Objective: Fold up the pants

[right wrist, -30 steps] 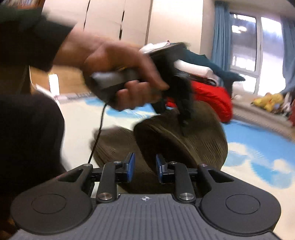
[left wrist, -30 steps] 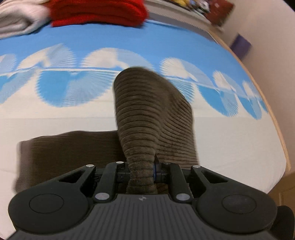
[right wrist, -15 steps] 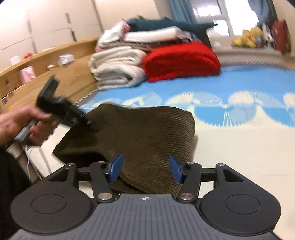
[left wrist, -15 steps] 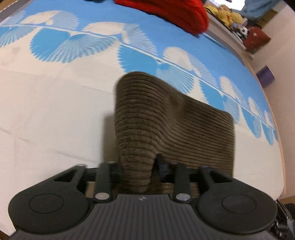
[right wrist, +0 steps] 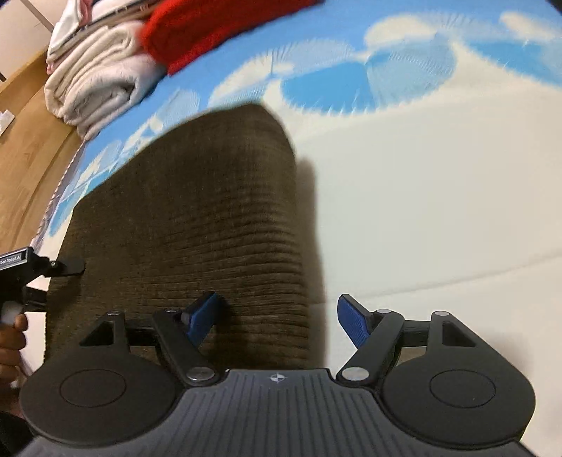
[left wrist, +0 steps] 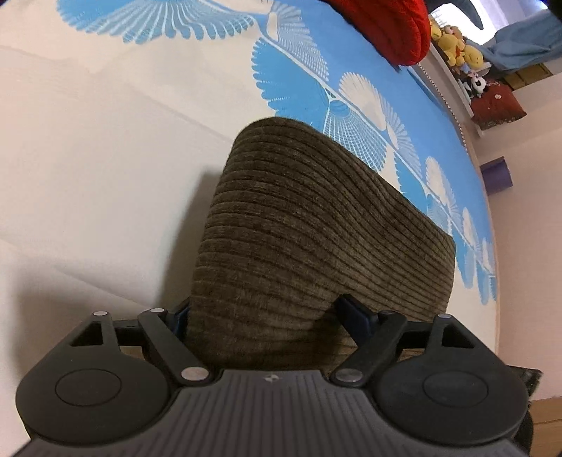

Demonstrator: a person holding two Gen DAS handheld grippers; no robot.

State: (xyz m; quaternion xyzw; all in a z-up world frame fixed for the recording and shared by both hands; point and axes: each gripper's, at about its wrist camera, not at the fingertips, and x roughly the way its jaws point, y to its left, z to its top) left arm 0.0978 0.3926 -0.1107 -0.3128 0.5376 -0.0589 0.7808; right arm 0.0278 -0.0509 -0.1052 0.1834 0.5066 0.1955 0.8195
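Note:
The brown corduroy pants lie folded on the bed sheet, with a rounded fold at the far end. My left gripper is low over the near edge and its jaws are opening. A hump of the fabric still stands between them without being pinched. My right gripper is at the other near corner of the pants. Its jaws are opening too, and the blue pads straddle the cloth's edge without pressing it. At the far left of the right wrist view I see a finger of the left gripper and a hand.
A red blanket and a stack of white folded bedding sit at the head of the bed. Plush toys line a ledge beyond. A purple box stands on the floor past the bed's far edge; wood boards run alongside.
Both grippers came down and their jaws spread. The left one let go of the fold it pinched, and the raised cloth settled into a flat fold on the sheet.

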